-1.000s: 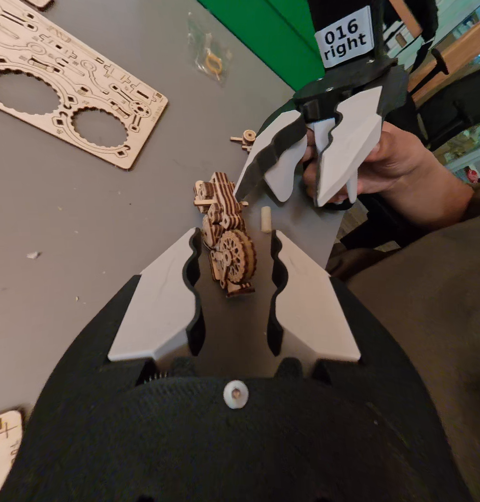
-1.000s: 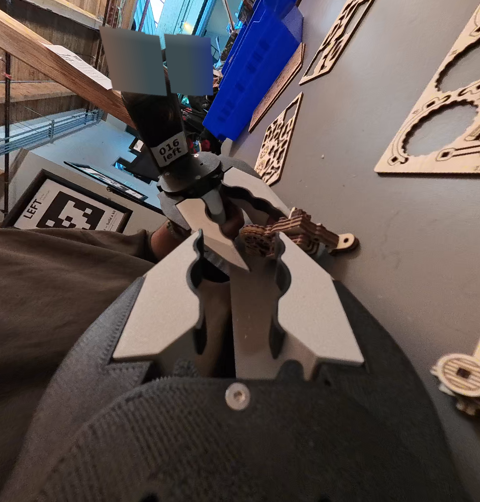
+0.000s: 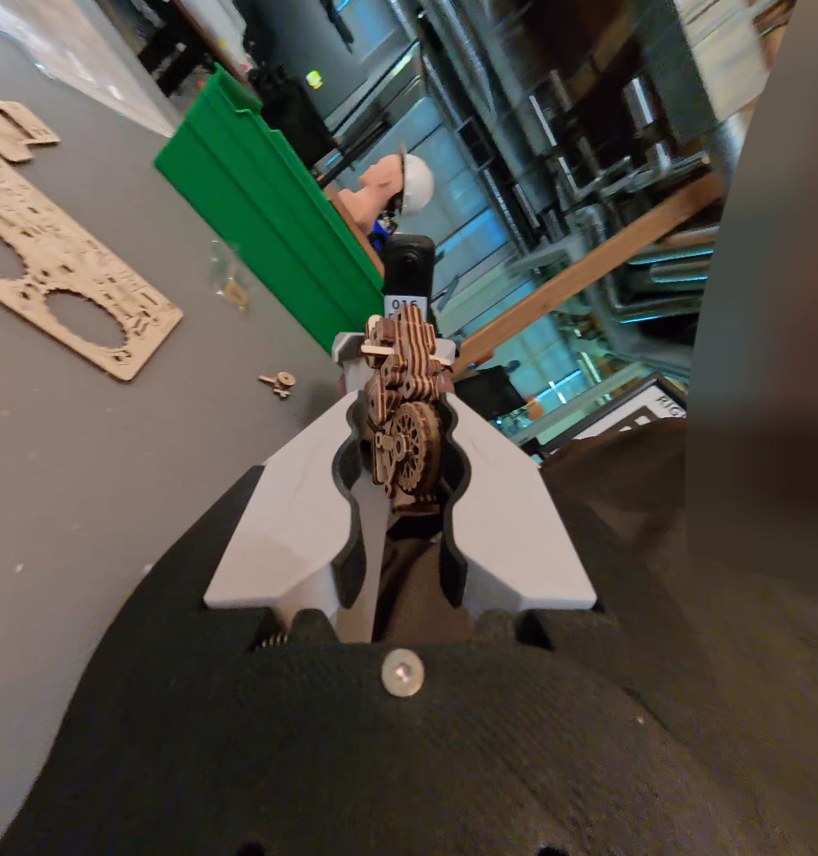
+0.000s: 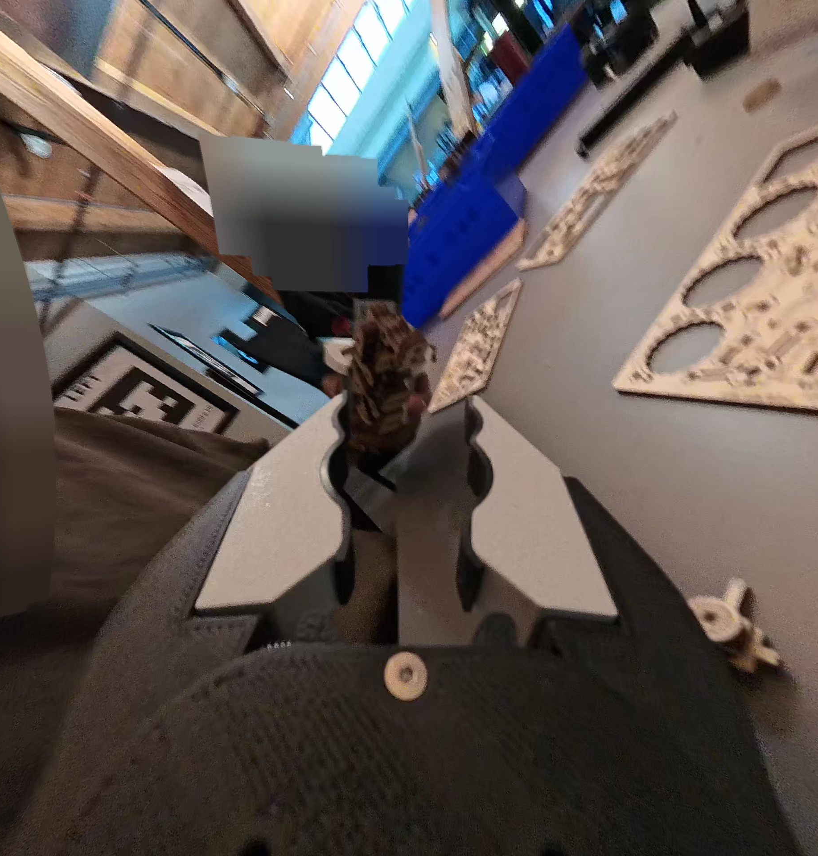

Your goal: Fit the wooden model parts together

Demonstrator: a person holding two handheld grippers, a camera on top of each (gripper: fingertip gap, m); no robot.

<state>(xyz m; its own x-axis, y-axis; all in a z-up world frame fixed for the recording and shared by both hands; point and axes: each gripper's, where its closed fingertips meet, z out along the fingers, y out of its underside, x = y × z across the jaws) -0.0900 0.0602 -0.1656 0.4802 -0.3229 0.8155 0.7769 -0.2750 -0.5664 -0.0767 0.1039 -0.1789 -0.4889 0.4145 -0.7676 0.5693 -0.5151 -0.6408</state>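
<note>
The wooden model [image 3: 404, 417], a layered assembly with a spoked gear wheel, is held up off the grey table [image 3: 96, 486]. My left gripper [image 3: 400, 410] is shut on its wheel end. The right gripper's grey fingers [image 3: 346, 356] stand on either side of the model's far end. In the right wrist view the model [image 4: 383, 384] is blurred and lies against the left finger. My right gripper [image 4: 404, 407] is open, with a gap between the model and its right finger. A small wheel-and-peg part [image 3: 279, 382] lies on the table; it also shows in the right wrist view [image 4: 731, 625].
Laser-cut wooden sheets [image 3: 73, 287] [image 4: 745, 296] lie flat on the table. A small plastic bag [image 3: 231, 282] lies near a green bin [image 3: 268, 208]. A blue bin [image 4: 462, 231] stands at the table's far end. A brown sleeve [image 4: 120, 486] is at the left. The gap from one gripper's tips to the other's is roughly 6 cm.
My left gripper has closed on the model and lifted it off the table. The right gripper has moved from beside it to straddle its far end. Both views have tilted up.
</note>
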